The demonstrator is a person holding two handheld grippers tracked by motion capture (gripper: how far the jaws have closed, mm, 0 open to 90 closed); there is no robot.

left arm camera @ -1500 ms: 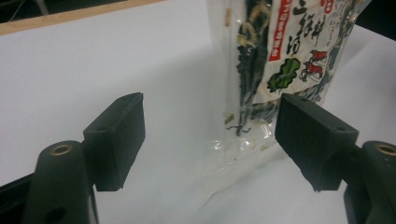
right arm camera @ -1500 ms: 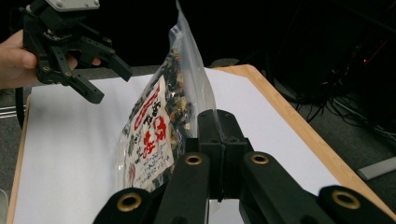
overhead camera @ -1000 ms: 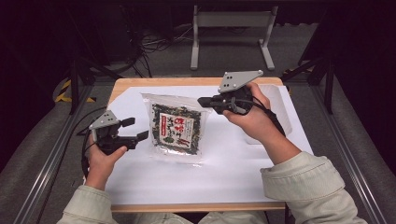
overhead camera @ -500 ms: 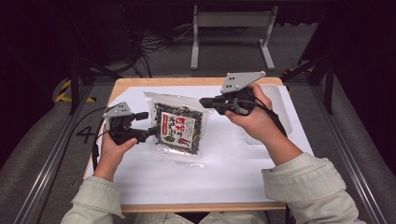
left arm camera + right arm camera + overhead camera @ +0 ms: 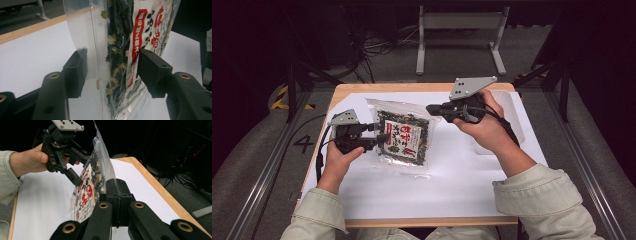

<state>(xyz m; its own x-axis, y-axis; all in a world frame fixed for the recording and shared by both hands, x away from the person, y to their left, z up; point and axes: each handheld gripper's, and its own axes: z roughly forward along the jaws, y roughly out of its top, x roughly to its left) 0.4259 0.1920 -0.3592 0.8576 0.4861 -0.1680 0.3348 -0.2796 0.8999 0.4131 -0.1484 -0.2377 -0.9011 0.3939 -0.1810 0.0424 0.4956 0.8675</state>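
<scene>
Clear crinkly bag (image 5: 404,137) at table (image 5: 452,195) centre, light, soft, slippery. Right gripper (image 5: 432,108) clenched on its 1 o'clock corner; left gripper (image 5: 381,132) released, straddling 9 o'clock edge. Best hold: flat sealed edges.

A clear packet of dried greens (image 5: 404,137) stands between the spread jaws of the left gripper (image 5: 379,133), blocking the gap, while the right gripper (image 5: 435,108) pinches its far corner. White sheet (image 5: 422,192) toward the person lies open for passage; a clear tray (image 5: 512,122) sits just beside the right hand (image 5: 484,127).
</scene>
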